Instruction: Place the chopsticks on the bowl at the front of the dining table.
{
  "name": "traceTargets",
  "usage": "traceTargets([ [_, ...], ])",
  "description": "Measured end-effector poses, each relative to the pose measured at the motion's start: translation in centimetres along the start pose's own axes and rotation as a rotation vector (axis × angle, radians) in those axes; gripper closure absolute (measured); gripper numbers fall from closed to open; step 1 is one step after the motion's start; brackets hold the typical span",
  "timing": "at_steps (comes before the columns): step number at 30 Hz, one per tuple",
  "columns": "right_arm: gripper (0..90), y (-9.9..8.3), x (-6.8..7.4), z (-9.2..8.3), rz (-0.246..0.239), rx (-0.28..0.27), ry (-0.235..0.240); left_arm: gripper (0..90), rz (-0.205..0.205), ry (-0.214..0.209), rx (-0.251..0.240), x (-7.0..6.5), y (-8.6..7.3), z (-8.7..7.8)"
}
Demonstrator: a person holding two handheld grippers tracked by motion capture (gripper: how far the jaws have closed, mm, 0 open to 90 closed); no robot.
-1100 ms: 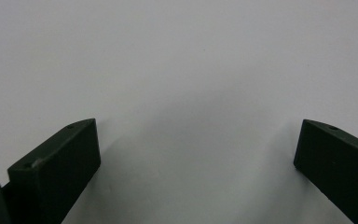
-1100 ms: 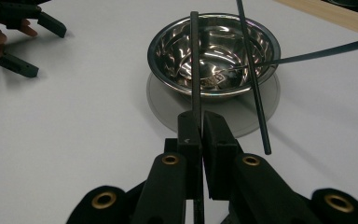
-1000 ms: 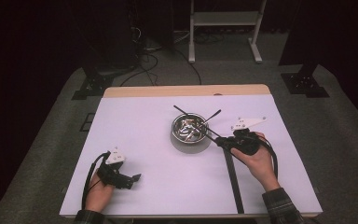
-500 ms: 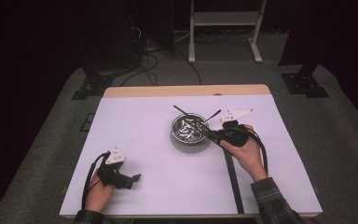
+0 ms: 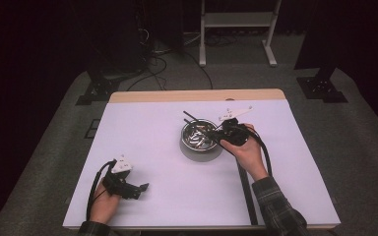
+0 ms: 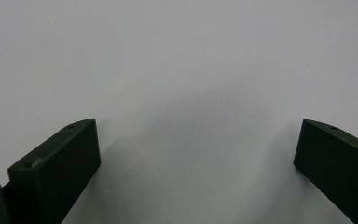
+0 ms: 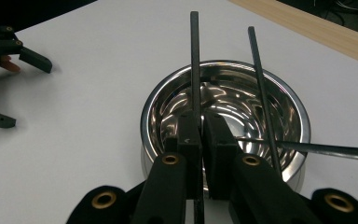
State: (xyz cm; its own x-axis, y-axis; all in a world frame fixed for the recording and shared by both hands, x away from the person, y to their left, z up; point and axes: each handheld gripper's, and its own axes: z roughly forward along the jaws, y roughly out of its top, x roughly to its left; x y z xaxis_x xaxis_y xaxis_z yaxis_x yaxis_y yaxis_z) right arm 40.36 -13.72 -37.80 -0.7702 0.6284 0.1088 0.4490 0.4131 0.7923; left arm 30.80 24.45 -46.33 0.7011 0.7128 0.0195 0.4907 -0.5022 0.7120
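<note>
At the lower left of the high view, your left gripper (image 5: 140, 187) rests low on the white table (image 5: 142, 132), held in your left hand (image 5: 103, 204), with its cable looping back toward your wrist. In the left gripper view its two black jaws stand wide apart, one at the lower left edge and one at the lower right, with bare white surface between them and nothing gripped.

Moving right, the steel bowl (image 5: 200, 141) sits just right of the middle of the table in the high view, with a few thin utensils lying in it; what they are is too small to tell there. Two dark sticks poke out over its far rim toward the upper left.

Further right, your right gripper (image 5: 220, 133) hovers at the bowl's right rim, carried by your right hand (image 5: 248, 150), the plaid sleeve coming in from the bottom right. In the right gripper view the jaws are pressed nearly together, pinching a black chopstick (image 7: 195, 65) that runs straight up the middle of the frame across the bowl (image 7: 168, 100). A second black chopstick (image 7: 261, 88) leans just to its right, resting in the bowl, apart from the pads. A slim metal rod (image 7: 326, 150) lies across the bowl's right rim, pointing off to the right edge.
</note>
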Motion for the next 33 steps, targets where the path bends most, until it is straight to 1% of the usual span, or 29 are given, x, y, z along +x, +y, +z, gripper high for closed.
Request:
traceTargets([
  [8,85.4,0.9,-0.5,2.0,0.01,0.013,0.0,0.0,0.002,0.0,0.002,0.0,0.0,0.0],
  [9,85.4,1.0,-0.6,2.3,0.017,0.014,0.0,0.0,0.002,0.0,0.002,0.0,0.0,0.0],
  [15,85.4,1.6,-0.8,3.7,0.015,0.025,-0.006,0.0,0.0,-0.001,0.002,0.0,0.0,0.0],
  [18,85.5,1.8,-0.9,4.3,0.021,0.03,-0.008,0.0,-0.001,-0.001,0.002,0.0,0.0,0.0],
  [23,85.4,2.1,-0.9,5.3,0.029,0.035,-0.007,0.0,0.0,-0.001,0.001,0.0,0.0,0.0],
  [26,85.4,2.1,-0.9,5.8,0.021,0.049,-0.022,0.0,0.001,-0.001,0.002,0.0,0.0,0.0],
  [33,85.4,2.2,-1.1,6.5,0.02,0.055,-0.025,0.0,-0.002,-0.001,0.0,0.0,0.0,0.0],
])
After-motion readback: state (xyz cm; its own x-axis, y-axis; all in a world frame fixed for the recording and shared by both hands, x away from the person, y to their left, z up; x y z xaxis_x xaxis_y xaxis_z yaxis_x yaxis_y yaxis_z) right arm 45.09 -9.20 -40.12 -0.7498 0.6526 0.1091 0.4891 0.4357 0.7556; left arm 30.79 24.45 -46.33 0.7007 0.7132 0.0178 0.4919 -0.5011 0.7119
